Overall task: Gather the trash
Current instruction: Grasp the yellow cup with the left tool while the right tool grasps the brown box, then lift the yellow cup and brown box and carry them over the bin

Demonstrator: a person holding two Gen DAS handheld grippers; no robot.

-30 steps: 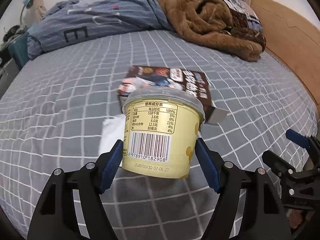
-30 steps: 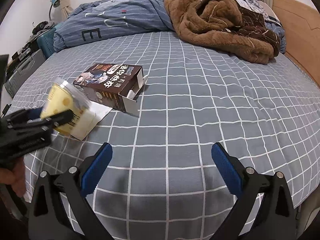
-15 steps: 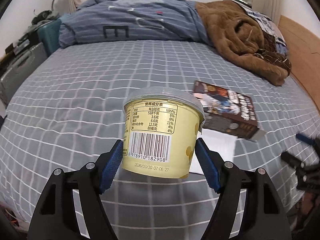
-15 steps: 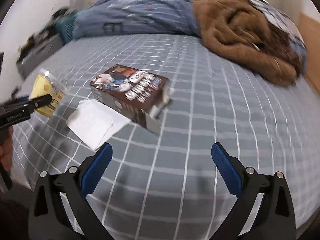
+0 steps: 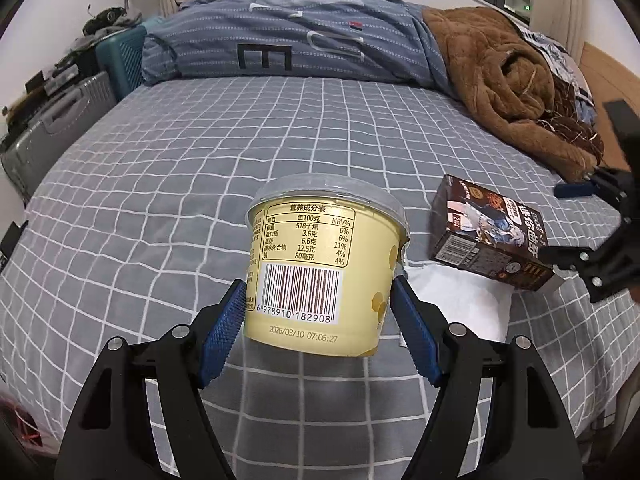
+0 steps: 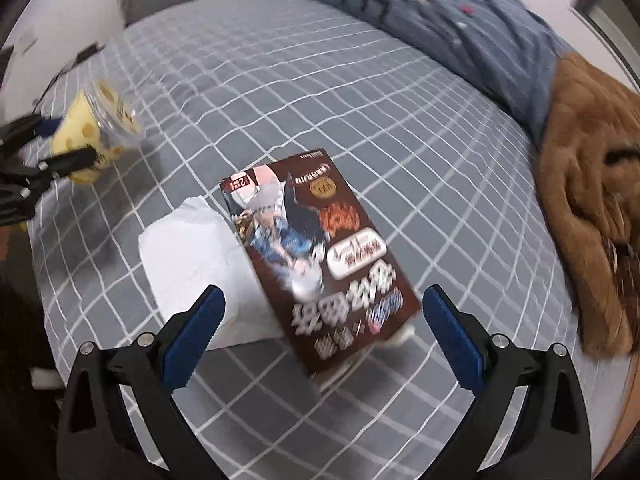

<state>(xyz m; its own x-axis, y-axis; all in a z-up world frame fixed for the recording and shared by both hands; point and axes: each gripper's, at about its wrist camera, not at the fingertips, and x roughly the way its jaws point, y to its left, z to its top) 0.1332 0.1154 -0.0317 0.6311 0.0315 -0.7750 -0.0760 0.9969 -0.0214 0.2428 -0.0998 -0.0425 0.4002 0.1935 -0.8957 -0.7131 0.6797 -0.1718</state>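
My left gripper (image 5: pixel 318 316) is shut on a yellow yogurt cup (image 5: pixel 320 272) with a clear lid, held above the bed; the cup also shows in the right wrist view (image 6: pixel 98 136) at far left. A dark brown snack box (image 6: pixel 320 268) lies flat on the grey checked sheet, with a white tissue (image 6: pixel 192 252) beside and partly under it. My right gripper (image 6: pixel 324 328) is open, its jaws wide on either side of the box's near end, just above it. In the left wrist view the box (image 5: pixel 490 236), tissue (image 5: pixel 460 300) and right gripper (image 5: pixel 576 220) sit at right.
A rumpled blue duvet (image 5: pixel 300 44) and a brown fleece blanket (image 5: pixel 512 84) lie at the head of the bed. A grey suitcase (image 5: pixel 52 124) and teal case (image 5: pixel 120 56) stand left of the bed. A wooden headboard (image 5: pixel 608 84) is at right.
My left gripper has carried the cup further left, away from the box. My right gripper has moved in over the box, which now lies between its open jaws.
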